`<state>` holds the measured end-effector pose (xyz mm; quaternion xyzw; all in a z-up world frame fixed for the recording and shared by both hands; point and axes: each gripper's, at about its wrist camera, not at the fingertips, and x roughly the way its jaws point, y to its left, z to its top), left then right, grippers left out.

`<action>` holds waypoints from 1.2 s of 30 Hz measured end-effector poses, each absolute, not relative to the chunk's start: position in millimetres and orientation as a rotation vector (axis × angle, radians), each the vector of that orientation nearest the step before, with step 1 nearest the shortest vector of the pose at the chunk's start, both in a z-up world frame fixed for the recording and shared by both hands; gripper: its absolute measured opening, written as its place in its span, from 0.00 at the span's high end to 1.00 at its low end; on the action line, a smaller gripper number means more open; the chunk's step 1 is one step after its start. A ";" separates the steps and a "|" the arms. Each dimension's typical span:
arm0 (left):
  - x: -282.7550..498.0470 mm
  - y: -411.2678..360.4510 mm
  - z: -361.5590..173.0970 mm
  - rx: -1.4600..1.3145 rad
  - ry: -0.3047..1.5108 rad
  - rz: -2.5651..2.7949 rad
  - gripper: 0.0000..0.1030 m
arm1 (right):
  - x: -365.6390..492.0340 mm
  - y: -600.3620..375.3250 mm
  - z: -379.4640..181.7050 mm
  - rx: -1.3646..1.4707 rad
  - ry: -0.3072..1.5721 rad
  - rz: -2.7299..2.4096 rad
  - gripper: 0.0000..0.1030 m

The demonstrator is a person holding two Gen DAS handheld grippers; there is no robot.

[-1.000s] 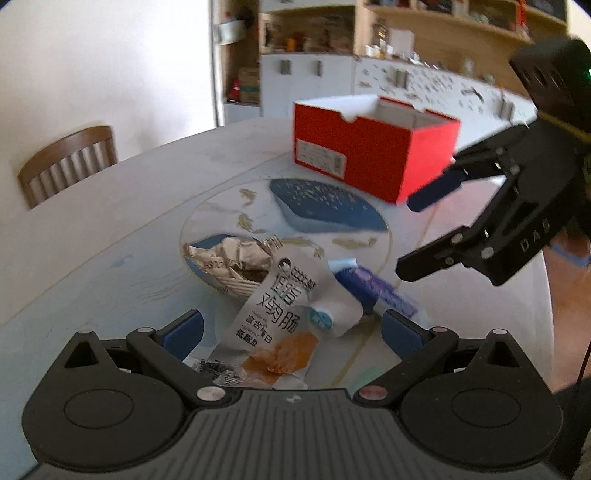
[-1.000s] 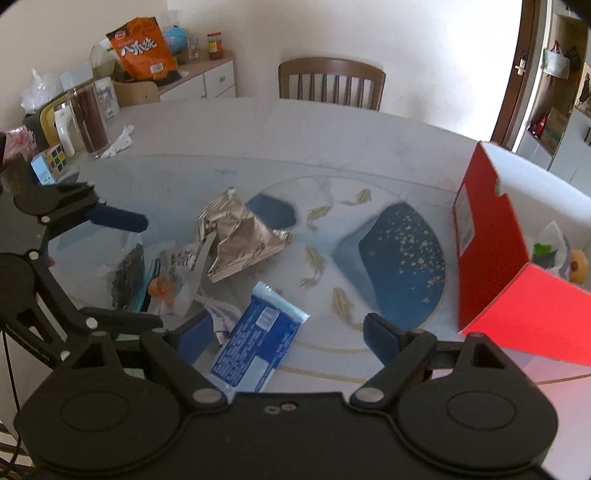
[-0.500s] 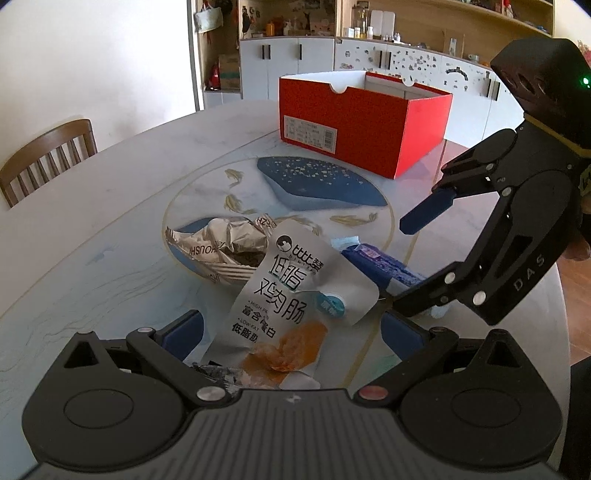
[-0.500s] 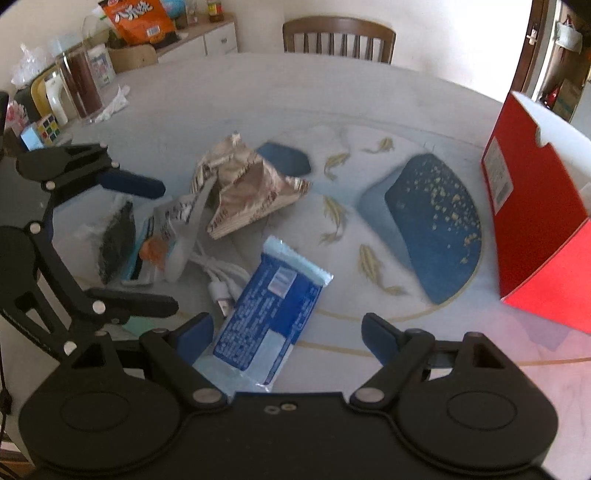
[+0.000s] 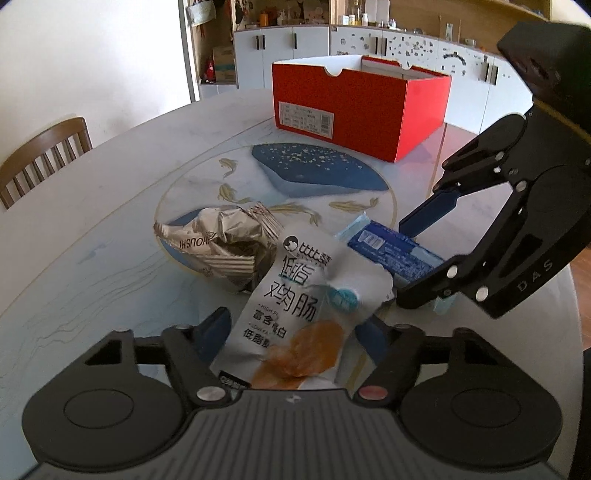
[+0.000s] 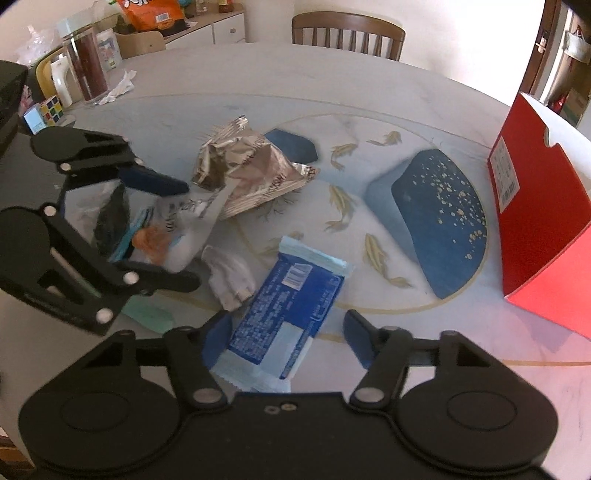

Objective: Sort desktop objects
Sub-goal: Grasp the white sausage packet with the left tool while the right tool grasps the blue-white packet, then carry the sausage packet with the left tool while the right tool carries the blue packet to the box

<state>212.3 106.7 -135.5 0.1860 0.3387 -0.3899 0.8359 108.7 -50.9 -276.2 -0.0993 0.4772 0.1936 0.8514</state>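
Observation:
A white snack pouch point(image 5: 295, 310) with an orange picture lies between the open fingers of my left gripper point(image 5: 295, 332); it also shows in the right wrist view point(image 6: 155, 236). A blue wrapper pack point(image 6: 284, 306) lies between the open fingers of my right gripper point(image 6: 288, 332), which shows in the left wrist view point(image 5: 413, 258) straddling the pack point(image 5: 395, 251). A crumpled silver foil bag point(image 5: 221, 247) lies just beyond the pouch. An open red box point(image 5: 358, 110) stands at the far side of the table.
A crumpled white tissue point(image 6: 229, 280) and a green scrap point(image 6: 147, 314) lie between the two packs. A jar point(image 6: 86, 70), a puzzle cube point(image 6: 50, 110) and bottles stand at the far left. Wooden chairs point(image 6: 347, 33) sit at the table edge.
Both grippers have lowered and moved forward. The left fingers have narrowed around the white pouch. The right fingers now straddle the blue pack.

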 end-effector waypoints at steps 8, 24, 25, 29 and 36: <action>209.0 100.1 -131.9 0.406 0.707 -0.830 0.38 | 108.4 -52.4 -274.0 -0.202 0.996 0.400 0.63; 203.4 101.3 -112.3 0.361 0.698 -0.801 0.41 | 103.5 -63.7 -258.7 -0.183 0.951 0.372 0.64; 202.8 101.2 -110.4 0.356 0.696 -0.801 0.41 | 103.4 -64.4 -257.1 -0.182 0.946 0.369 0.64; 199.7 98.0 -107.3 0.363 0.695 -0.804 0.42 | 103.9 -66.4 -254.4 -0.181 0.941 0.362 0.64; 191.6 96.4 -95.1 0.355 0.689 -0.783 0.42 | 101.5 -76.1 -241.3 -0.156 0.917 0.350 0.64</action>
